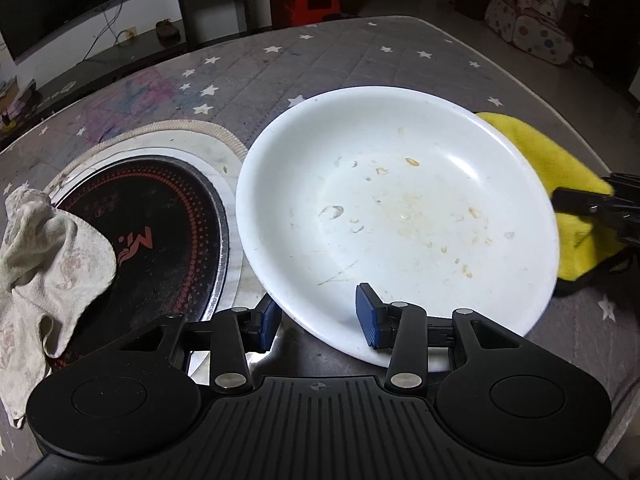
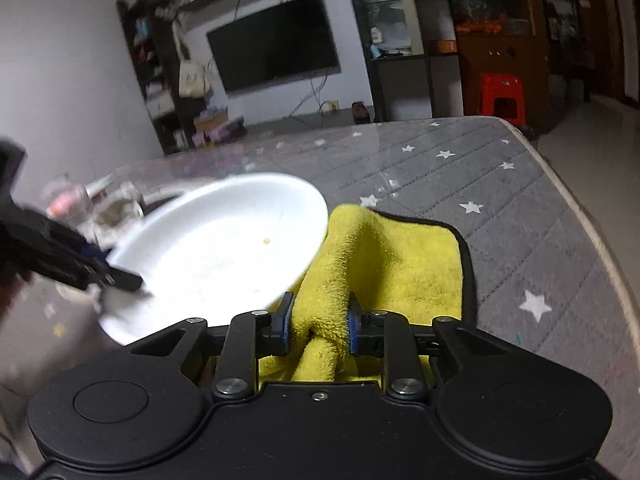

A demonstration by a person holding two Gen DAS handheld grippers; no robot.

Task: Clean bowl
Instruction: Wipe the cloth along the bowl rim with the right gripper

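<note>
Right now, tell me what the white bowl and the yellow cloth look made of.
The shallow white bowl: likely glazed ceramic or melamine; smooth, glossy, glare on its surface, with dried food smears. The fluffy yellow cloth: looks like plush microfibre, fuzzy pile, dark stitched edge.

We see a table [image 2: 500, 184] in a grey star-print cover, its far edge toward a white wall [image 2: 60, 60] with a dark TV [image 2: 274, 42]. Shelves [image 2: 156, 64] flank it, and a red stool [image 2: 502, 96] stands past the far right corner.
</note>
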